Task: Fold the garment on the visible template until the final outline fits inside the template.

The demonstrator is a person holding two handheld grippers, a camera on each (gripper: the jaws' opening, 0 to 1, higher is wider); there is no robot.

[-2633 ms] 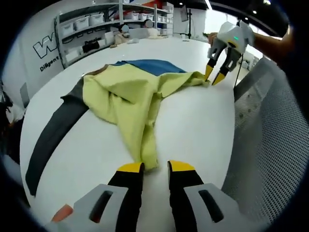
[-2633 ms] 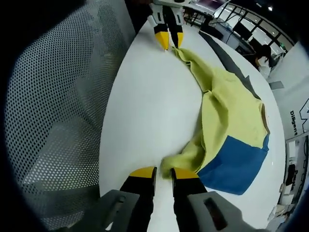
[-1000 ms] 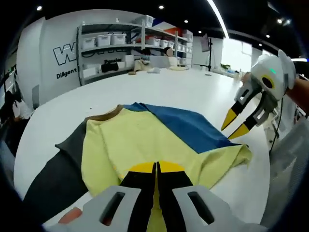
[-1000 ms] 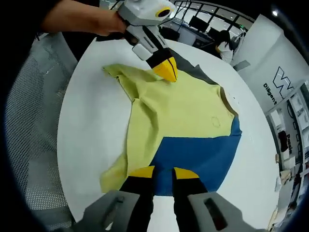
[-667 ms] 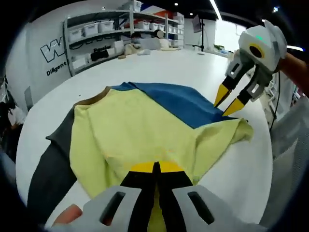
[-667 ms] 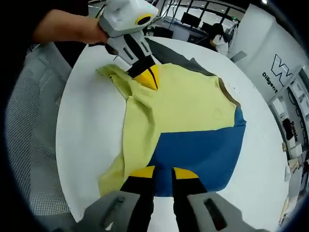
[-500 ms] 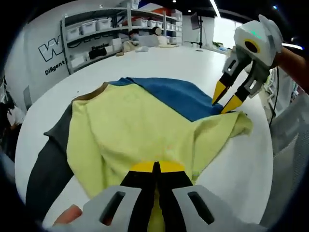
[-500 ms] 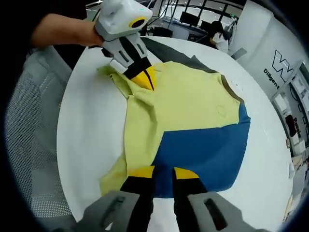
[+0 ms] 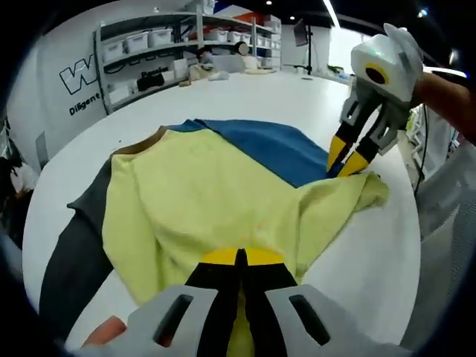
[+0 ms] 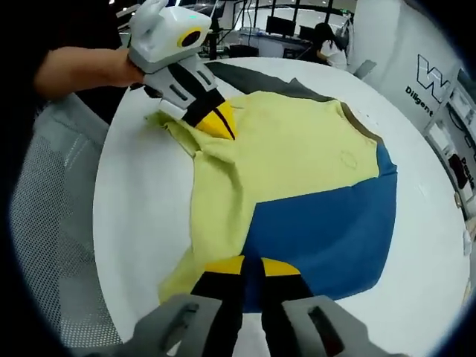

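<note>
White table (image 9: 372,245), both grippers' jaws pinching yellow-blue garment (image 9: 208,193)

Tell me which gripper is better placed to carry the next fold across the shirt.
Probably the left gripper: it is shut on the yellow sleeve at the shirt's outer edge. The right gripper looks nearly closed at the blue panel, its grip unclear.

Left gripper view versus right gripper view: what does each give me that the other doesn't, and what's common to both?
Left gripper view alone: storage shelves with white bins along the back wall.

Right gripper view alone: a mesh chair back beside the table, and a seated person far off.

Both: the yellow garment over the blue template on the white table, with each gripper at a sleeve.
</note>
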